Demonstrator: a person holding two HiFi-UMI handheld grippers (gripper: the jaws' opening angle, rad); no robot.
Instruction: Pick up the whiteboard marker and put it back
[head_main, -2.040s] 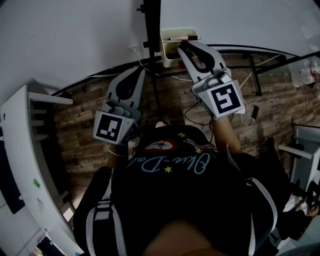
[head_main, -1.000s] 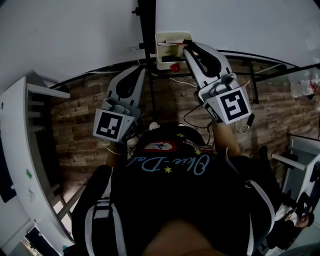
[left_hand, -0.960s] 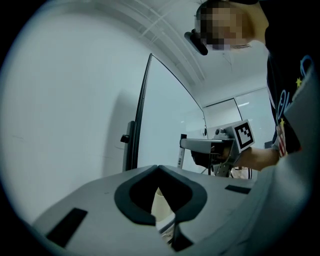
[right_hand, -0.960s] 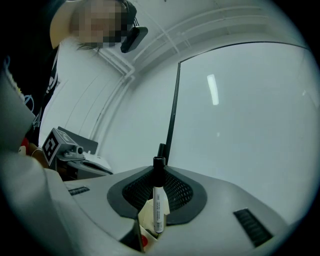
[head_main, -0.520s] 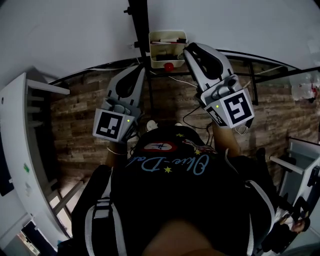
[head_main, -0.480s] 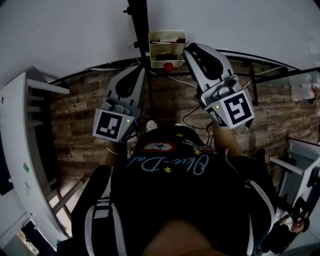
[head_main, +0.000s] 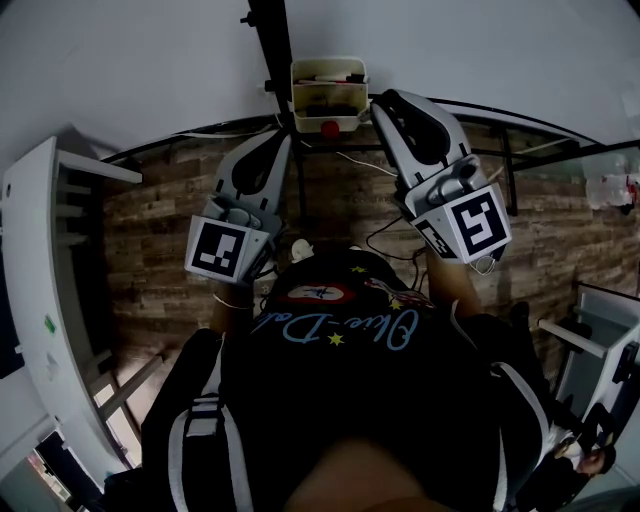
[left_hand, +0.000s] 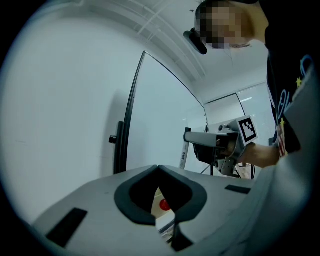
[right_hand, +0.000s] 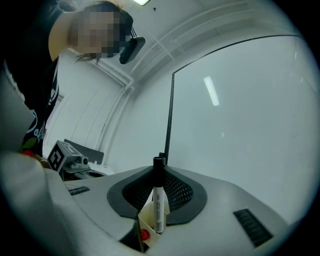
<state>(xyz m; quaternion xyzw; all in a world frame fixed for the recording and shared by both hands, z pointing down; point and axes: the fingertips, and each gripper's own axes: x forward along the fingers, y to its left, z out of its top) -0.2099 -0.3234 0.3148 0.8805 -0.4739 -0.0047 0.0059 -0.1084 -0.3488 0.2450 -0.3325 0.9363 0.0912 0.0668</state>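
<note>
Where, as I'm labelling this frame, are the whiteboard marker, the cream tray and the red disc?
whiteboard marker (right_hand: 159, 202): right gripper view, white barrel.
cream tray (head_main: 350, 121): head view, front wall.
red disc (head_main: 329, 129): head view, centre.

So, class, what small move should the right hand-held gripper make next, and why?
Probably ease the right hand-held gripper toward the cream plastic holder box and lower the white, black-capped whiteboard marker in: its jaws clamp the marker upright, with the box close ahead.

Black-capped whiteboard marker (right_hand: 158, 210) upright in right tool (right_hand: 158, 170)
</note>
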